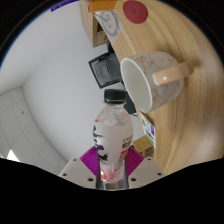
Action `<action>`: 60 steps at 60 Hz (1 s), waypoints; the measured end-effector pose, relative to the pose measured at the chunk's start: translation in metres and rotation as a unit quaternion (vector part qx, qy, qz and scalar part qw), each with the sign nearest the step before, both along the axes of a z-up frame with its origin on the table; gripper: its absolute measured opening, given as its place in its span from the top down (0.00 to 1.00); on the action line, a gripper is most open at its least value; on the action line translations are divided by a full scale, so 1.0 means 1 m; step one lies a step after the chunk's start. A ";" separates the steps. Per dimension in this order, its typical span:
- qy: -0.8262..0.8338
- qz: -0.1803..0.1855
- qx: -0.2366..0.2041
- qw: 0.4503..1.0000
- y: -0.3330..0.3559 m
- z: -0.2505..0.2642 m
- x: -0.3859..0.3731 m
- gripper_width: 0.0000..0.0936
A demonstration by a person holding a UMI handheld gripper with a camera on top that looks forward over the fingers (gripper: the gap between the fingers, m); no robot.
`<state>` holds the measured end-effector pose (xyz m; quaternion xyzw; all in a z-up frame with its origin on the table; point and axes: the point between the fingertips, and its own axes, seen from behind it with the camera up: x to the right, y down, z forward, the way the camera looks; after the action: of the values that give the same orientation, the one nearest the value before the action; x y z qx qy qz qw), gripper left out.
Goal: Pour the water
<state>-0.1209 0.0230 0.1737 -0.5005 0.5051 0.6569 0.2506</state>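
A clear plastic bottle (110, 132) with a black cap (114, 97) and a white label is held between my fingers, its base nearest the camera. My gripper (110, 162) is shut on it, and the purple pads (90, 158) press on both of its sides. Just beyond the cap and a little to the right, a white mug (150, 80) with a handle stands on the wooden table (188, 120), its open mouth facing the bottle. The whole scene appears tilted. No water can be seen flowing.
Farther along the table are a pink round object (134, 12) and a small box (103, 27). A dark square object (103, 68) sits beyond the table's edge, and a small printed card (148, 126) lies by the mug. White tiled floor (15, 110) spreads to the left.
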 end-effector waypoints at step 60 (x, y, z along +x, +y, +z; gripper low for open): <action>-0.820 -0.005 0.100 0.564 0.020 -0.033 0.288 0.67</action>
<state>0.1671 0.0433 0.1408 -0.7931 0.0166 0.0092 0.6088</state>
